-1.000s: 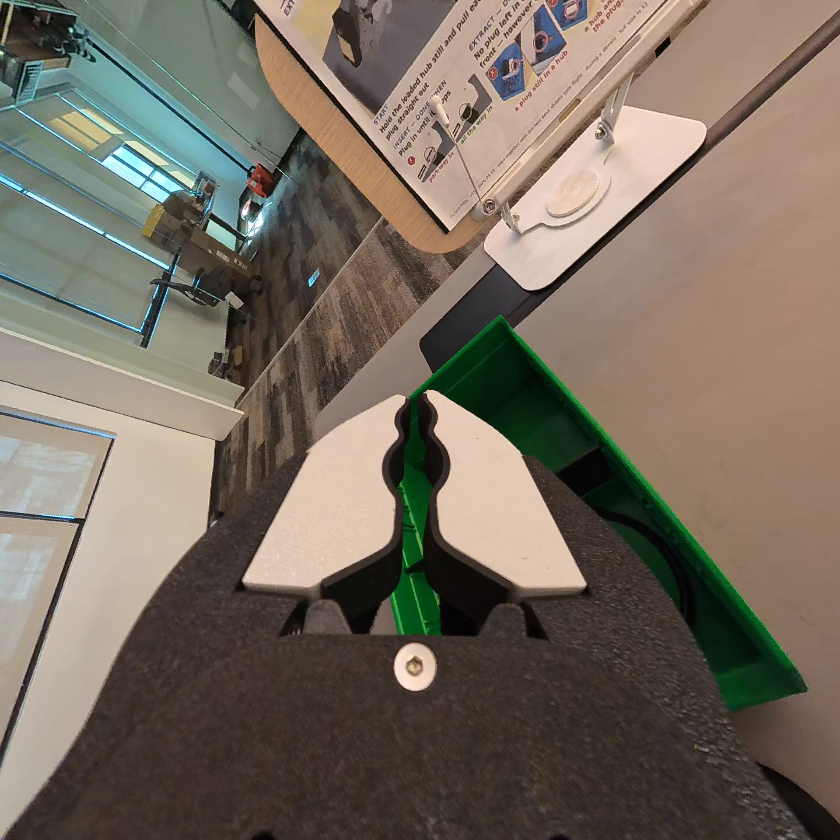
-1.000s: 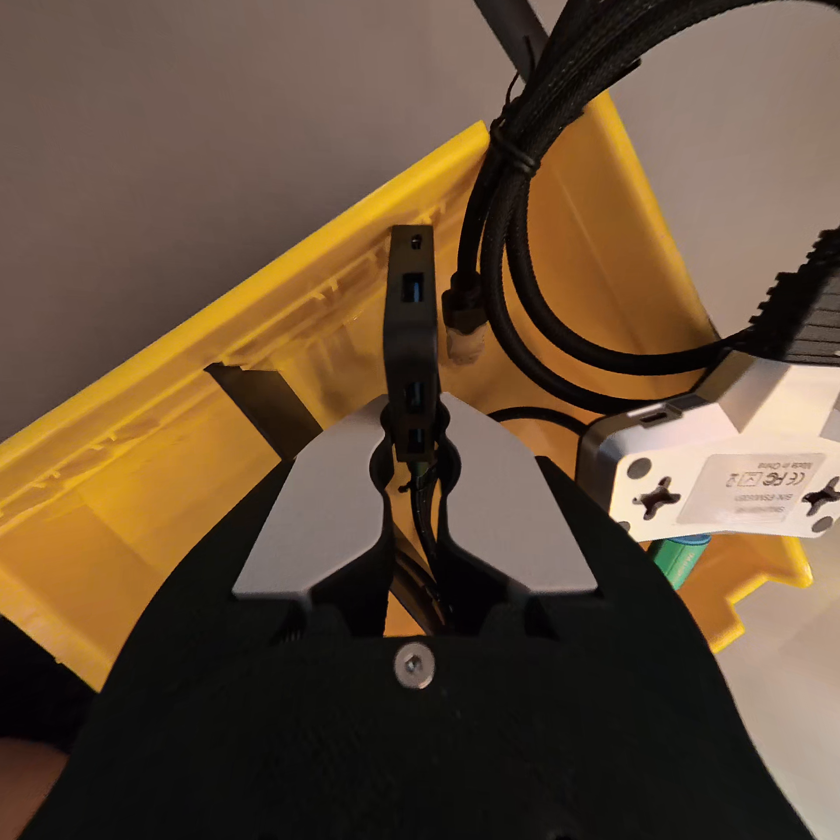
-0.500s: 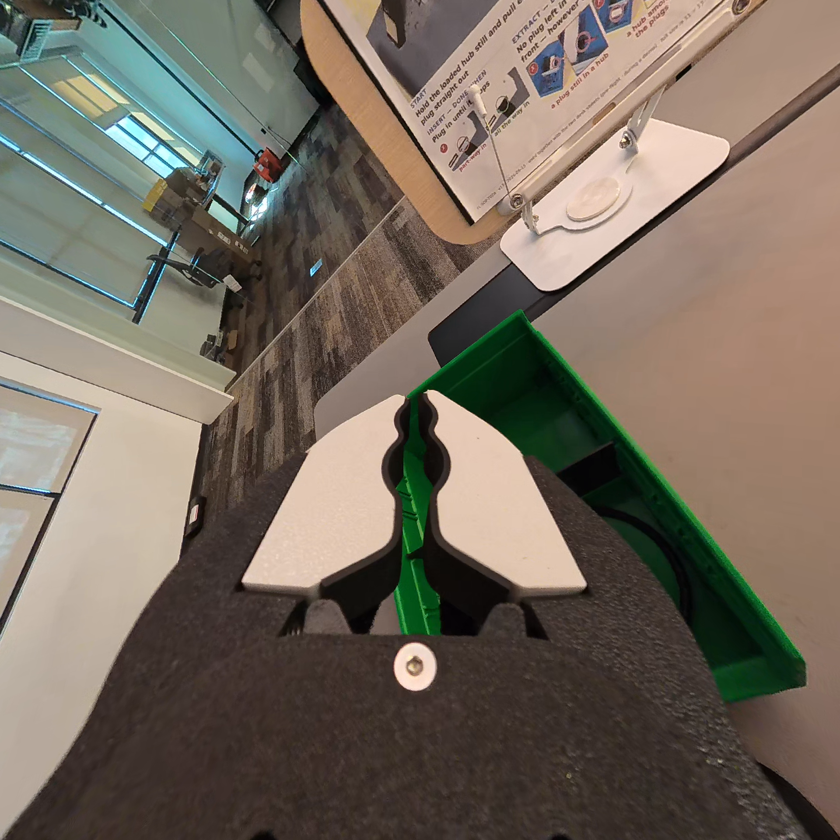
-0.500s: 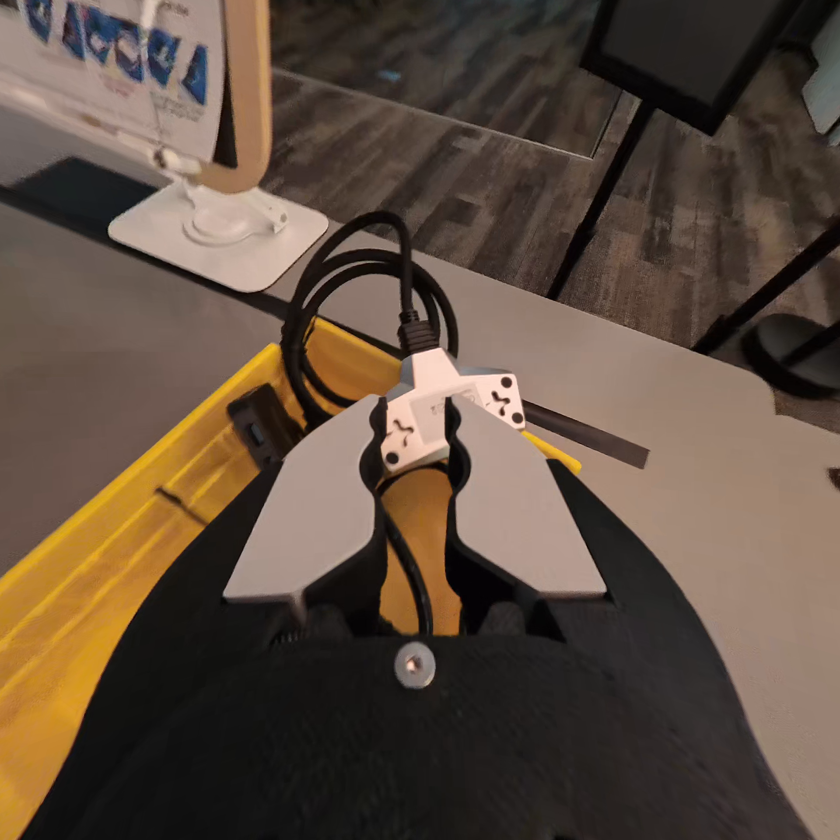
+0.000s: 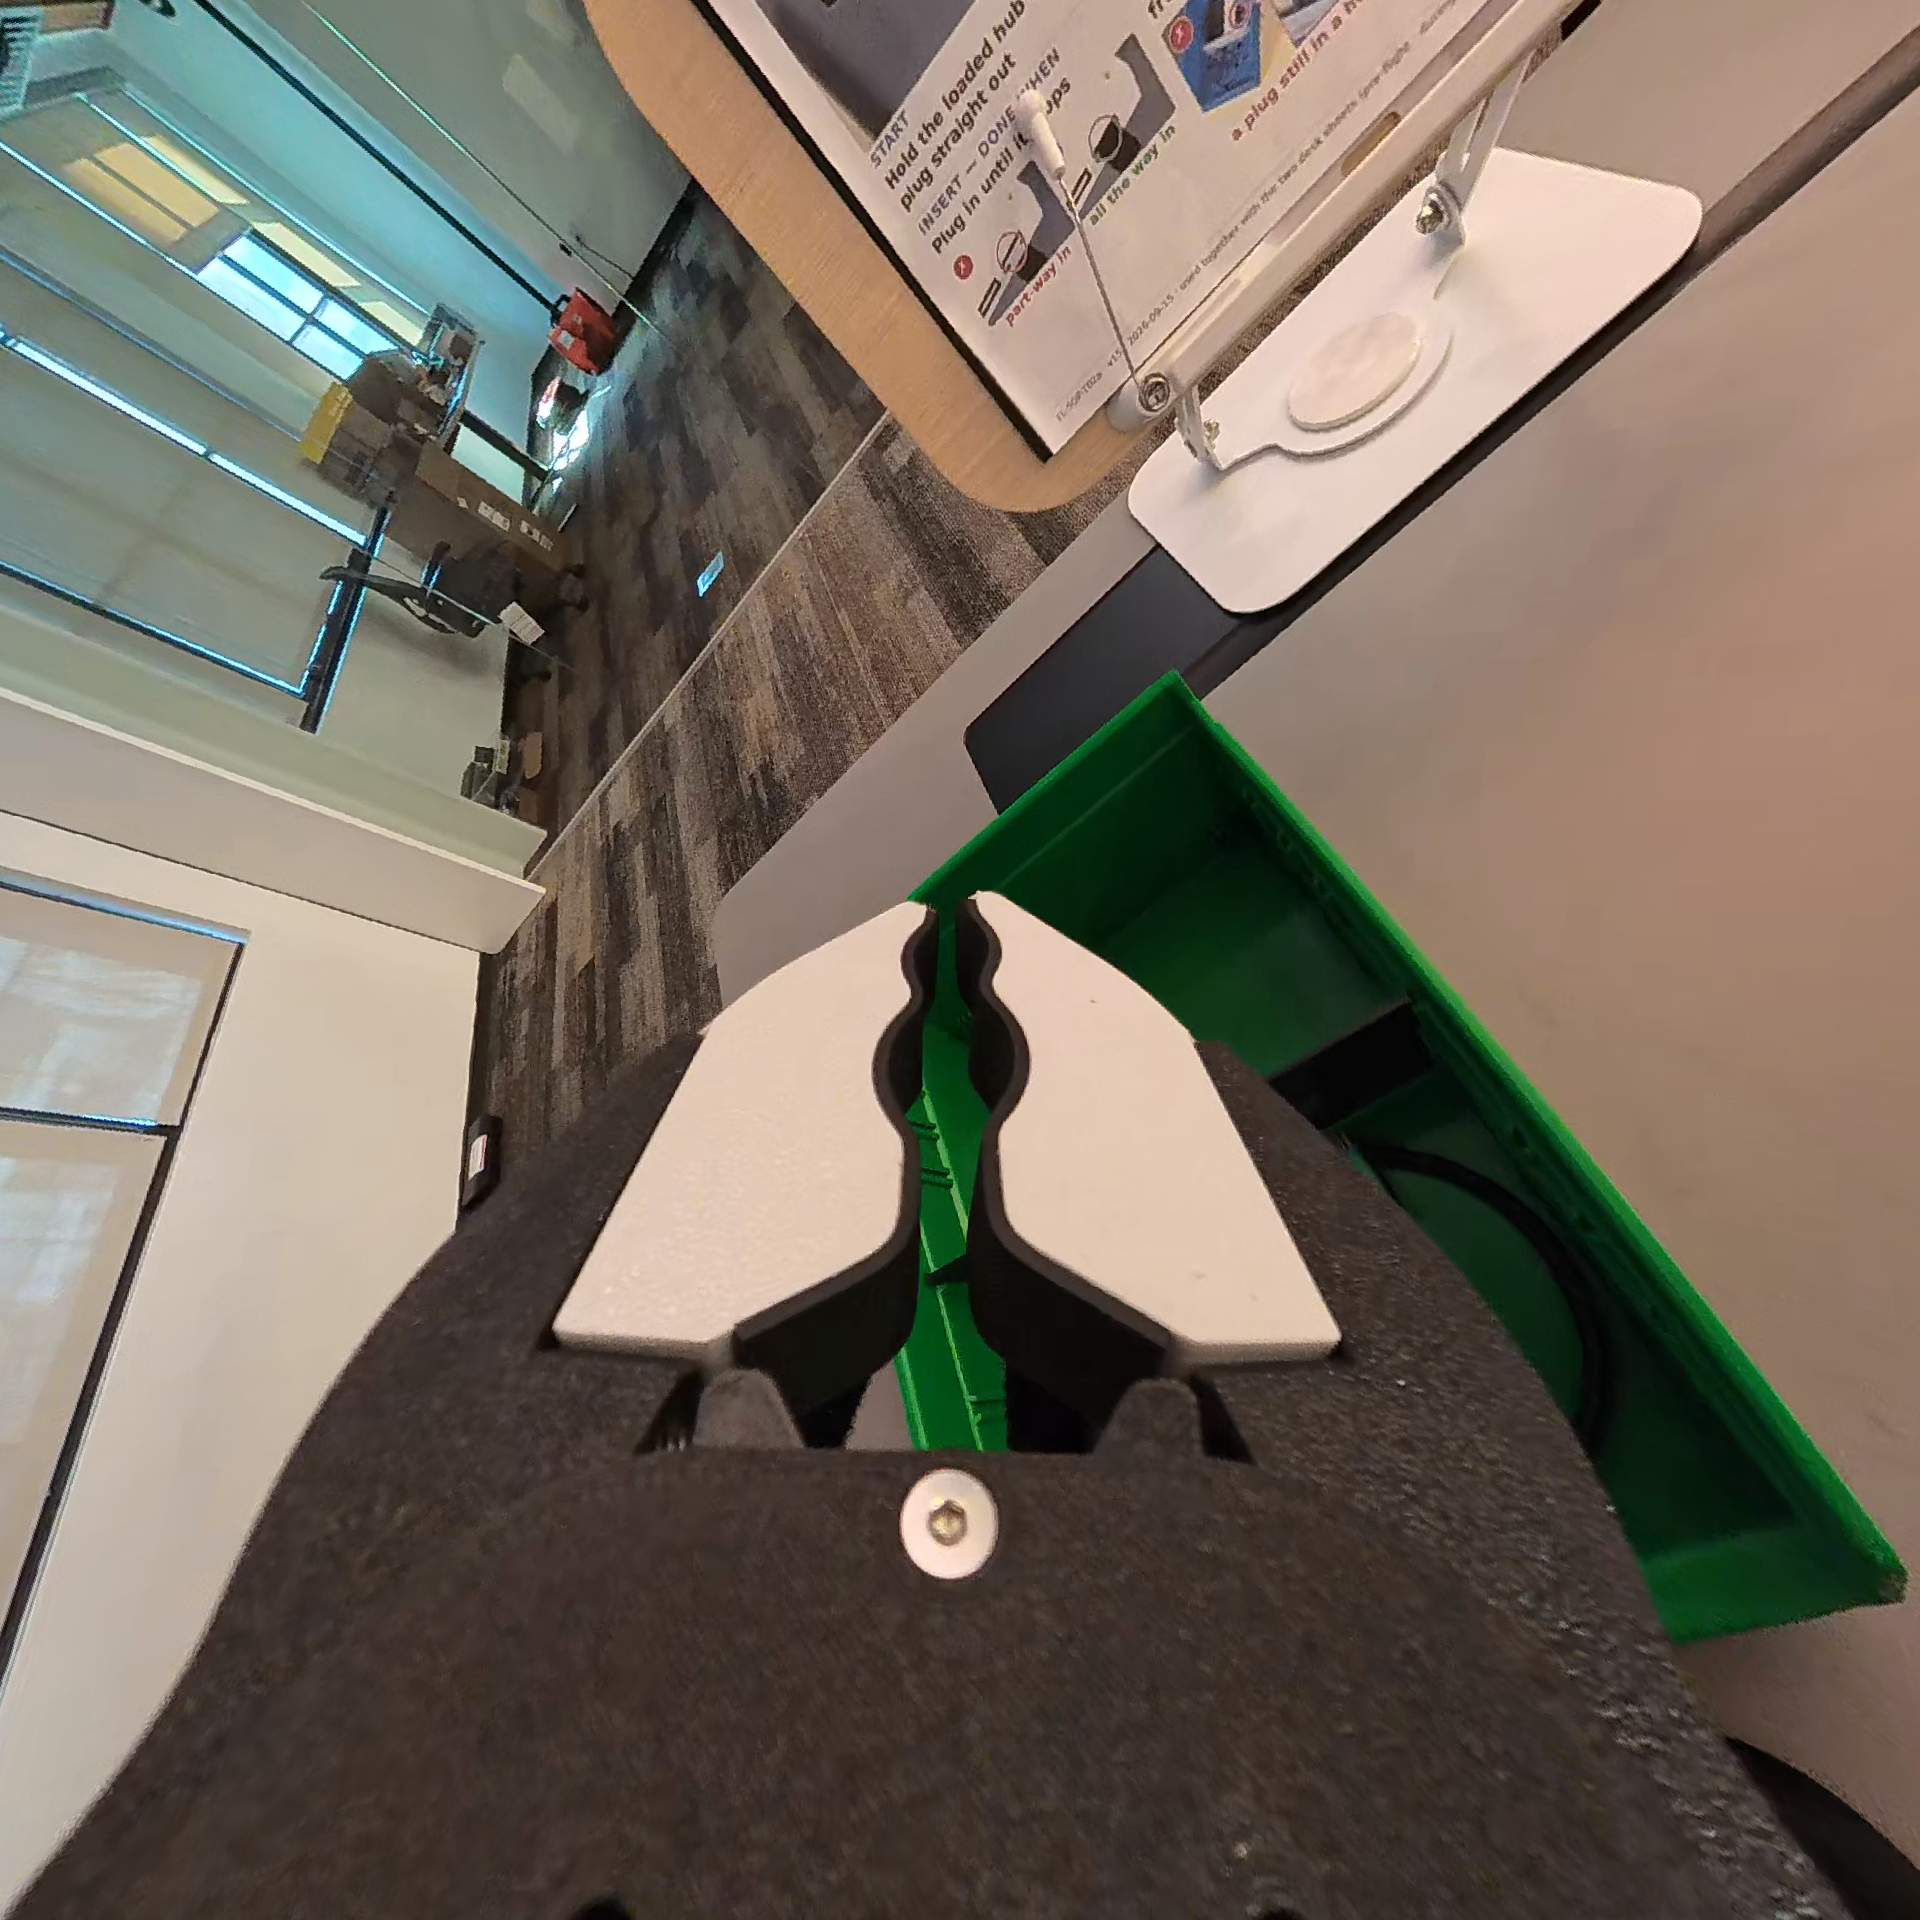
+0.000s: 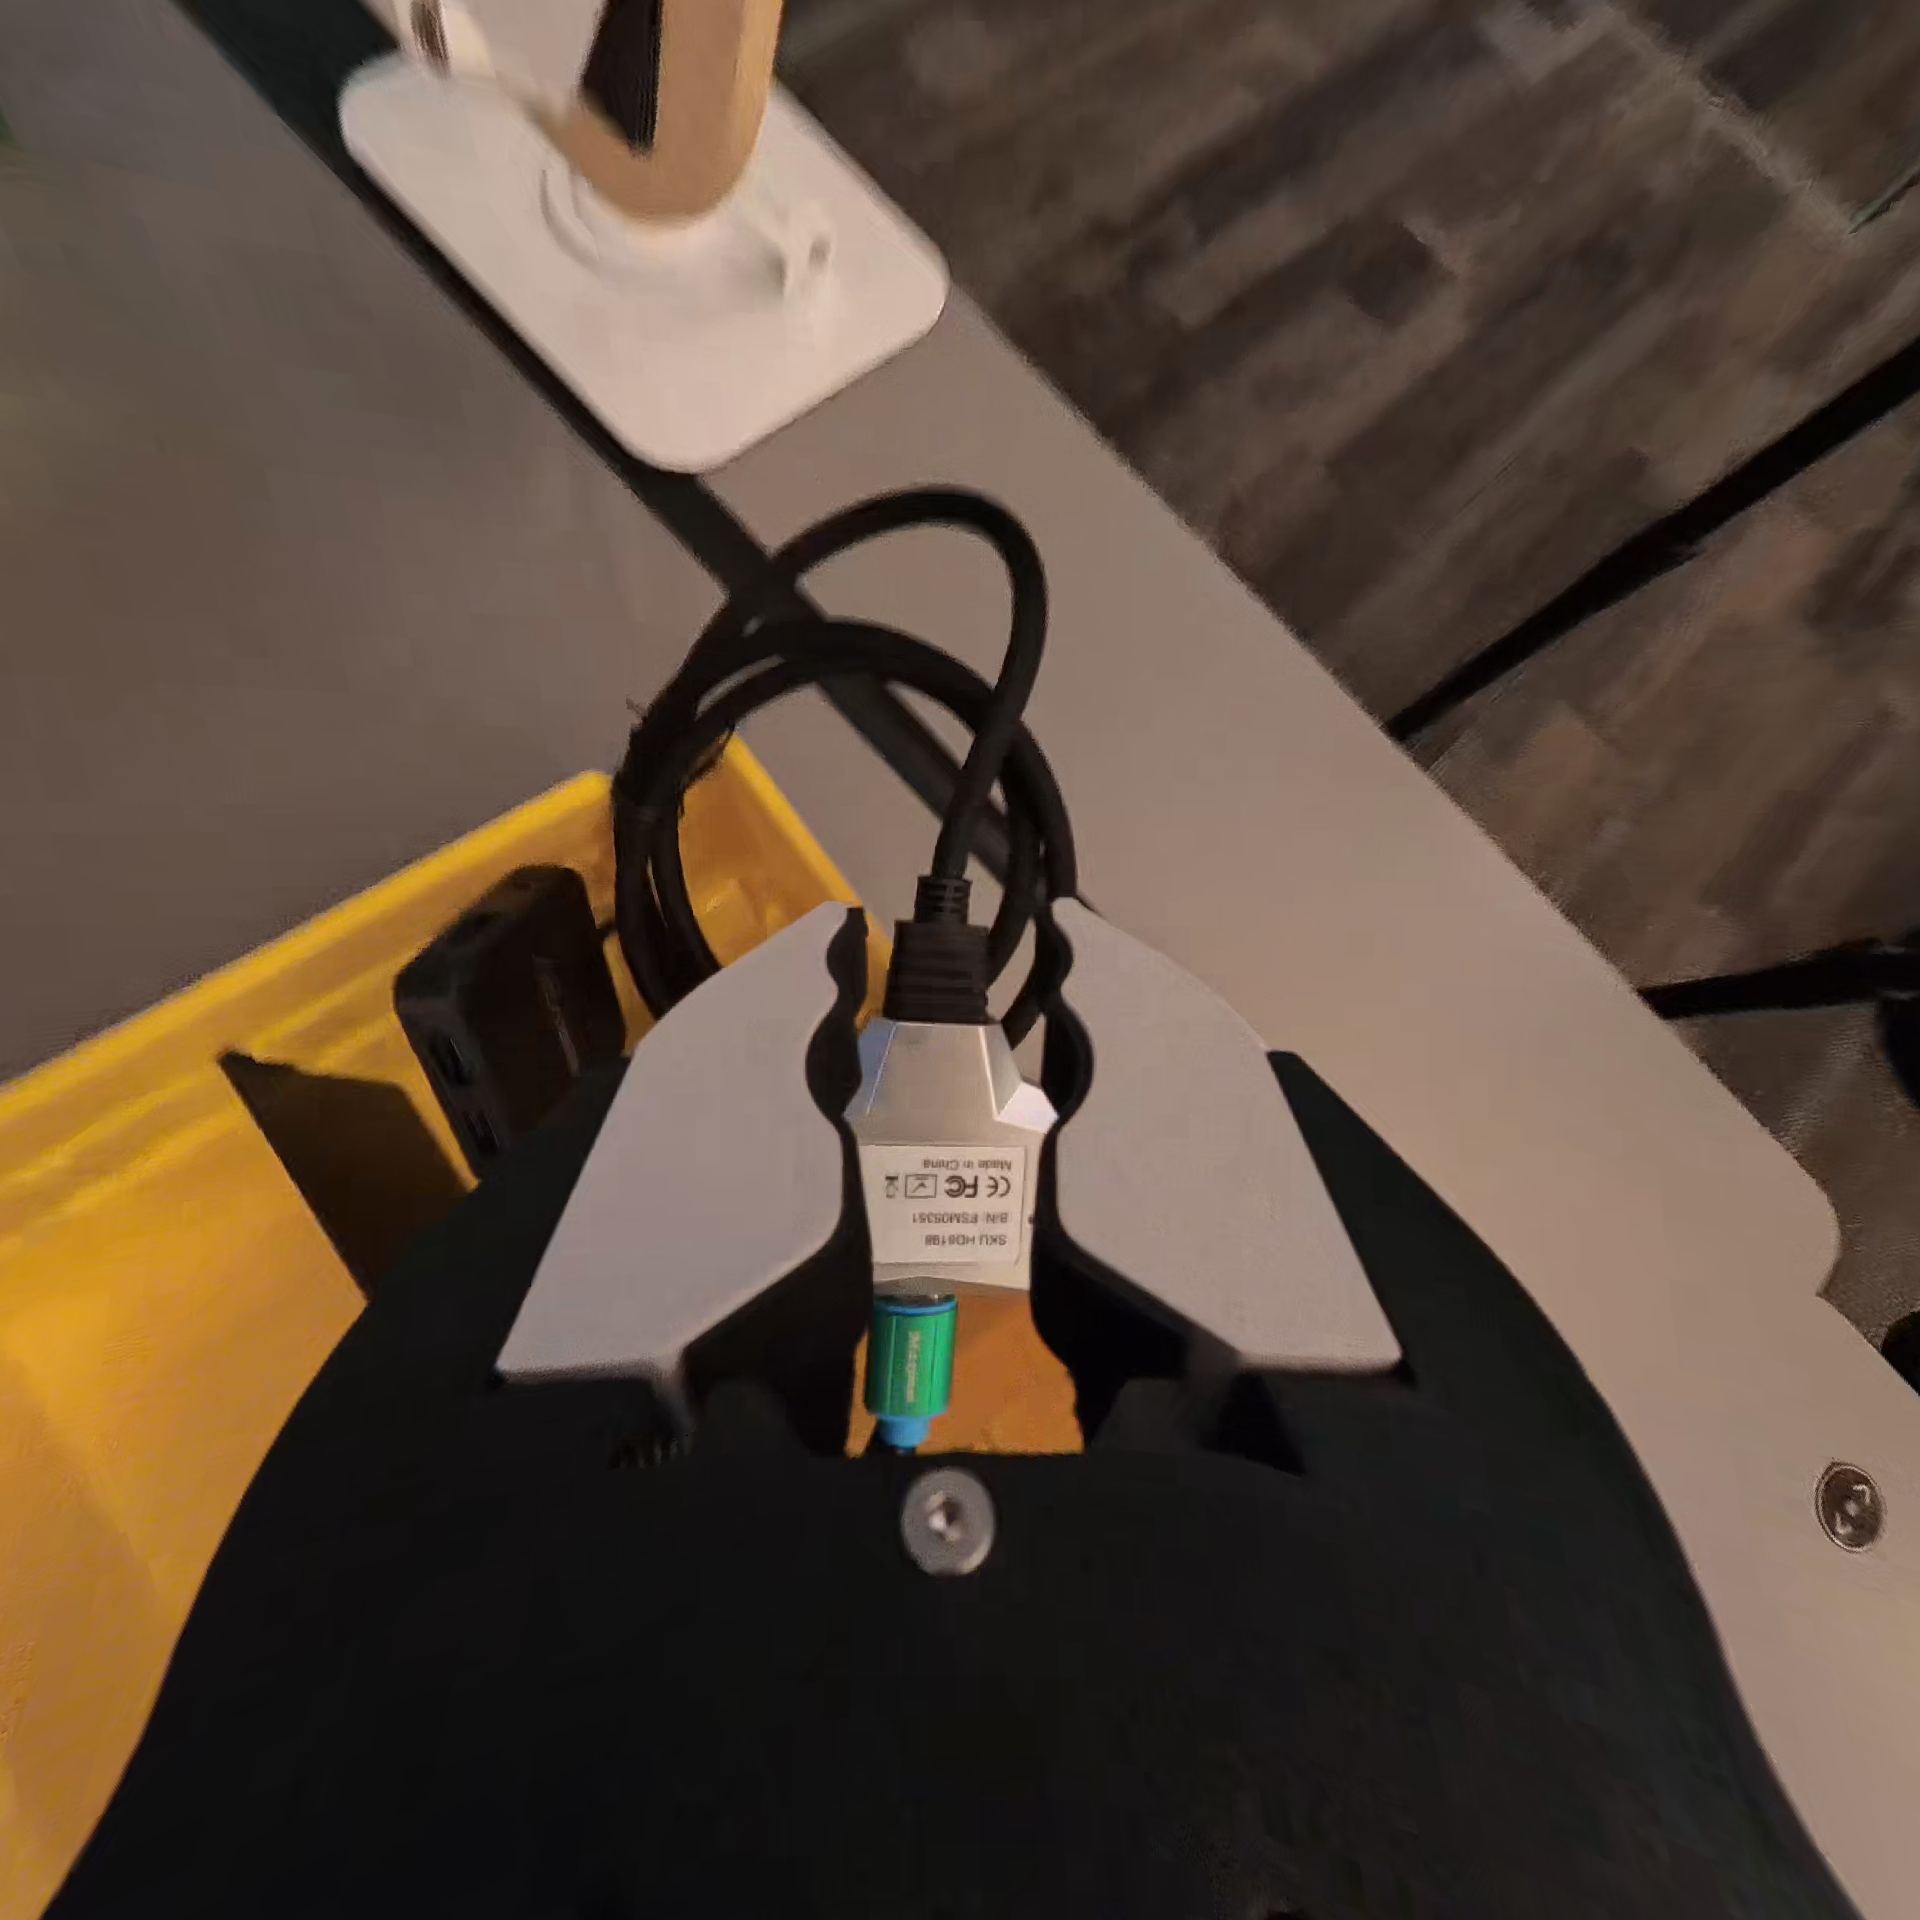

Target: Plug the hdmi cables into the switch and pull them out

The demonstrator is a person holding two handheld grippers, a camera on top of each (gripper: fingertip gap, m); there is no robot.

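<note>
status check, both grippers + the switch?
Left gripper shut, empty, at green bin. Right gripper open around silver switch, black cable and green plug attached. Nothing blocking.

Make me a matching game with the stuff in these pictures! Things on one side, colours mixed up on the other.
Things:
1. tray beside the left gripper
2. tray under the right gripper
3. cable looped above the switch
4. plug at the switch's near end

Colours:
A. black
B. green and blue
C. yellow
D. green

Pairs: 1-D, 2-C, 3-A, 4-B
</note>
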